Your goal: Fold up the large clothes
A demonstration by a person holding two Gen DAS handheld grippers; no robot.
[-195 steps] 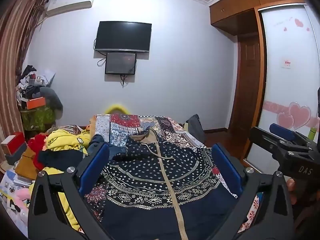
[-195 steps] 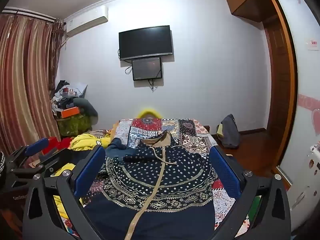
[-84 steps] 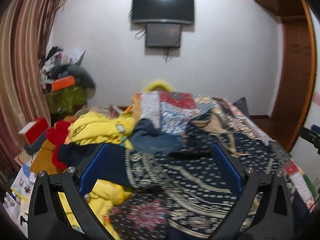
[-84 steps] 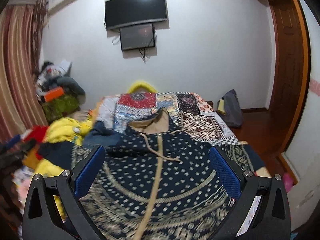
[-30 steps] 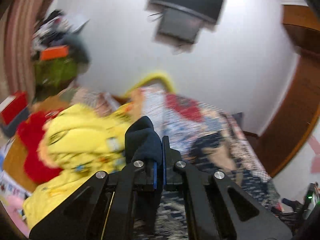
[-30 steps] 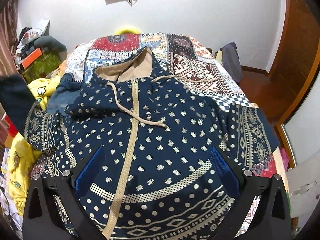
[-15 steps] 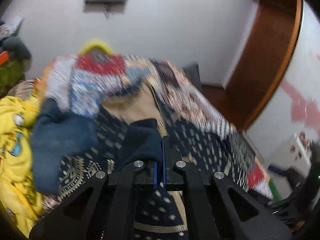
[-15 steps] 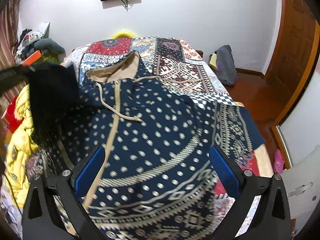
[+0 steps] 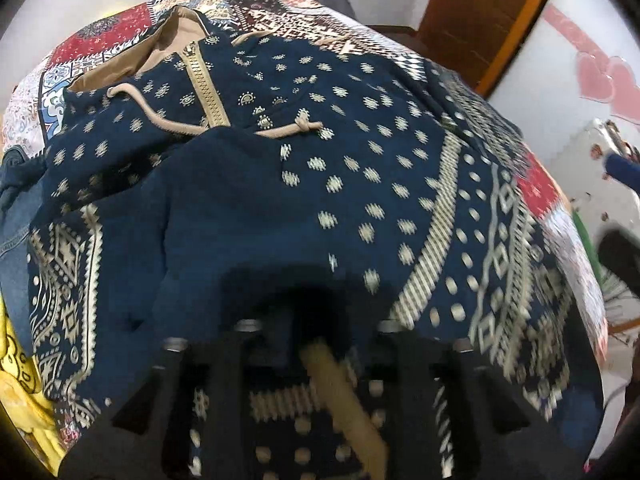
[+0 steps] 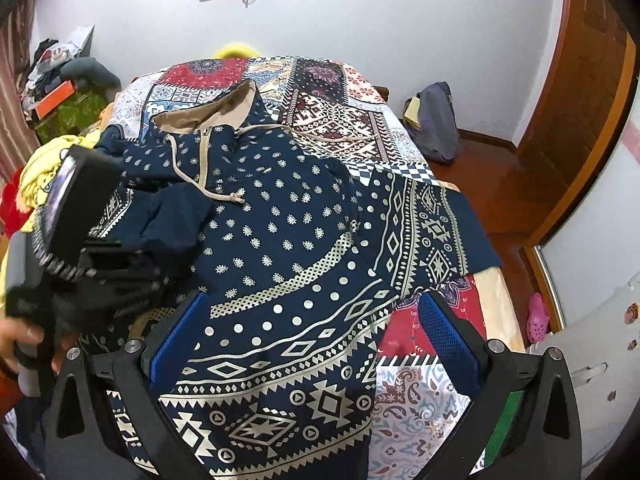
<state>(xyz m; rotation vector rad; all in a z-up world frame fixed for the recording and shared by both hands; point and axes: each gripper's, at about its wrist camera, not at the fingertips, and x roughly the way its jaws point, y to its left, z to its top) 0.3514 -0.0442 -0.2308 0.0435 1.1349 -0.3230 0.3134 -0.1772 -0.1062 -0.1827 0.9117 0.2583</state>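
Observation:
A navy patterned hoodie (image 10: 288,232) with a tan zipper and drawstrings lies front up on the bed; it also shows in the left wrist view (image 9: 360,168). Its left sleeve (image 9: 224,216) is folded across the chest. My left gripper (image 9: 316,320) sits low over that sleeve's dark cuff (image 10: 172,220); its jaws look slightly apart and motion blur hides whether they hold the cloth. It shows from outside in the right wrist view (image 10: 132,268). My right gripper (image 10: 308,332) is open and empty above the hoodie's lower right front. The right sleeve (image 10: 432,236) lies spread out.
A patchwork bedspread (image 10: 320,80) covers the bed. Yellow and red clothes (image 10: 44,168) are piled at the bed's left side. A grey bag (image 10: 436,124) stands on the wooden floor by the door at the right. A pink shoe (image 10: 538,316) lies on the floor.
My left gripper carried the left sleeve from the bed's left side across onto the hoodie's chest and lowered it there. My right gripper stayed open above the hoodie and shifted slightly.

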